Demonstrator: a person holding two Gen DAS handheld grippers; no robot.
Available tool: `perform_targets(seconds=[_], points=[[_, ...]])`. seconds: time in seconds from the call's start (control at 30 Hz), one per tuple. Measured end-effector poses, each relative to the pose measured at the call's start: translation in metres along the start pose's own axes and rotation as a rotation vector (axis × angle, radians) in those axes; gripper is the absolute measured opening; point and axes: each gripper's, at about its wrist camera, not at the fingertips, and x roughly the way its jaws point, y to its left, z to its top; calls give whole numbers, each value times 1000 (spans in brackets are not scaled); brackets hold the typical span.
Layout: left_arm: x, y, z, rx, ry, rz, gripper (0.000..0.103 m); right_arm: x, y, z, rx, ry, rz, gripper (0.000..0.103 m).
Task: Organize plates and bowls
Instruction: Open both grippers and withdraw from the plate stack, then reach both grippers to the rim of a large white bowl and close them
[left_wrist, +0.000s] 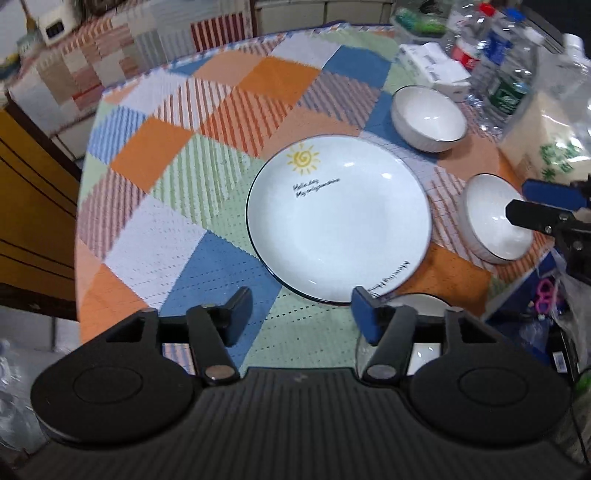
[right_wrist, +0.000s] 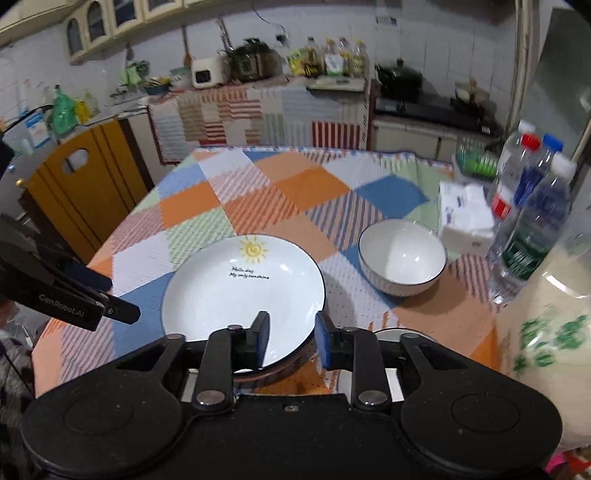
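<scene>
A white sun-print plate (left_wrist: 338, 218) (right_wrist: 243, 288) lies mid-table, overlapping a second plate with lettering (left_wrist: 393, 282) beneath it. One white bowl (left_wrist: 428, 118) (right_wrist: 402, 256) stands far right. A second bowl (left_wrist: 495, 218) stands near the right edge. A third white dish (left_wrist: 417, 301) shows behind my left gripper's right finger. My left gripper (left_wrist: 301, 317) is open and empty at the plate's near rim. My right gripper (right_wrist: 291, 341) is open over the plate's near edge; in the left wrist view it (left_wrist: 532, 206) hovers over the second bowl.
The round table has a checked cloth (left_wrist: 192, 192) (right_wrist: 280, 192). Water bottles (right_wrist: 532, 221) (left_wrist: 502, 74), a tissue pack (right_wrist: 465, 218) and a large sack (right_wrist: 546, 332) crowd the right side. A yellow chair (right_wrist: 81, 184) stands at the left.
</scene>
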Motion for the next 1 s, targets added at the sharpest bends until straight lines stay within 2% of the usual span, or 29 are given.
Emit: perform_targets(seconds=[0.1,0.27,0.4,0.47,0.57,0.67,0.77,0.8,0.83,0.9,1.0], points=[[-25,-16,-5,41,-28,9,71,-23,-4,-3,-16,-26,-2,41],[-49,-45,-13,114,-51,6,74,-59,-8,-16,-46,-61,-7,49],[-57,-65,-20,153,-63,-10,82,-77,-11,-29,-62,-67,-14,57],[-57,-74,-22,186,-73,-13,86,-83,-13,-36,-79,-64,-17,57],[-49,-84,-24,210,-63,13,87,-89,-16,-46,-93,-63,-27,61],[-38,-92,-25,223,-46,16,88,-90,-24,-58,-80,-63,-25,67],[-26,-102,-23,238,-61,-2,89,-88,-31,-71,-67,-87,-18,80],[-22,-106,-23,245,-71,-6,89,-84,-34,-76,-77,-108,-17,91],[-16,-110,-22,248,-76,-6,89,-78,-36,-81,-83,-126,-28,95],[-3,-118,-19,245,-74,-11,88,-63,-42,-92,-97,-144,-54,95],[18,-130,-11,240,-56,-56,86,-34,-47,-103,-134,-105,-97,95]])
